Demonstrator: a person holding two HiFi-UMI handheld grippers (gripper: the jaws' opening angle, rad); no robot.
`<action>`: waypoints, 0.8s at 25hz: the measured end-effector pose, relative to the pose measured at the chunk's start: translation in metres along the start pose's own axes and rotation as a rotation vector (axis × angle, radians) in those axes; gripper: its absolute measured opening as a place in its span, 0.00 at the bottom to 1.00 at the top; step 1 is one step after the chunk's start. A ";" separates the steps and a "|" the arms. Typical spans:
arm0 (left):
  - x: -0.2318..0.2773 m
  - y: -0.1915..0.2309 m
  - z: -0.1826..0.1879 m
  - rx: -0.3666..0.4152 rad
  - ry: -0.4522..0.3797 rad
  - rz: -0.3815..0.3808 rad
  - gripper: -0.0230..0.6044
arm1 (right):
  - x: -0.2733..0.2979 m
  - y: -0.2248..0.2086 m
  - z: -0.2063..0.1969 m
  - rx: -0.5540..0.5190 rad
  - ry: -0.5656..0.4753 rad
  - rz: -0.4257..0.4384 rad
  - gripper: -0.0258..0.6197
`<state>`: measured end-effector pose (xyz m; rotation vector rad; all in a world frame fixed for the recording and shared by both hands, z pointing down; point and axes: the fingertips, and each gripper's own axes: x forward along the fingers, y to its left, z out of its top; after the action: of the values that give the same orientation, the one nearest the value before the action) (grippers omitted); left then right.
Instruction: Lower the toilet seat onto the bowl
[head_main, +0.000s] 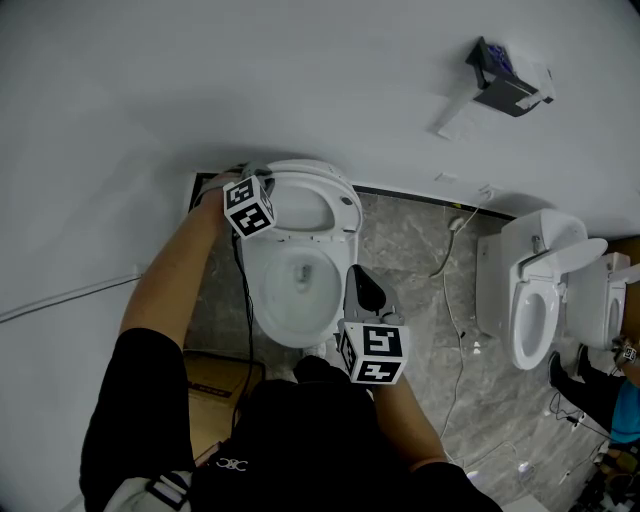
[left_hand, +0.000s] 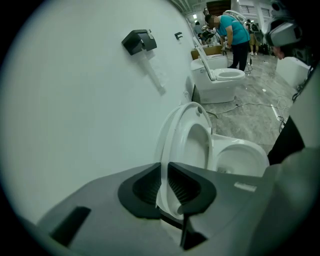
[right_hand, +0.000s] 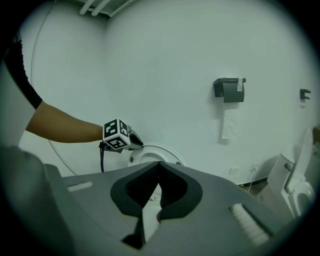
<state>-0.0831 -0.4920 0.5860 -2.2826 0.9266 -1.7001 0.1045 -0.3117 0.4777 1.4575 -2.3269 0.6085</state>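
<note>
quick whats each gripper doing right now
Left gripper: shut on the rim of the raised seat.
Right gripper: shut, holding nothing.

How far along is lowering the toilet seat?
Done: nothing yet, the seat stands upright. In hand: the left gripper has its fingers clamped on the seat's edge. Left: swing it down onto the bowl. The right gripper is shut and empty.
</note>
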 end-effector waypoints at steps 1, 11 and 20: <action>-0.002 -0.002 0.000 -0.003 -0.003 -0.014 0.12 | 0.001 0.002 0.001 -0.003 -0.001 0.005 0.05; -0.035 -0.050 -0.009 -0.022 -0.053 -0.113 0.13 | -0.004 0.023 0.008 -0.025 -0.014 0.034 0.05; -0.060 -0.097 -0.020 0.043 -0.031 -0.183 0.13 | -0.029 0.046 -0.016 -0.032 0.002 0.055 0.05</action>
<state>-0.0742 -0.3759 0.5888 -2.4234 0.6872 -1.7292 0.0756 -0.2635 0.4684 1.3818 -2.3712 0.5849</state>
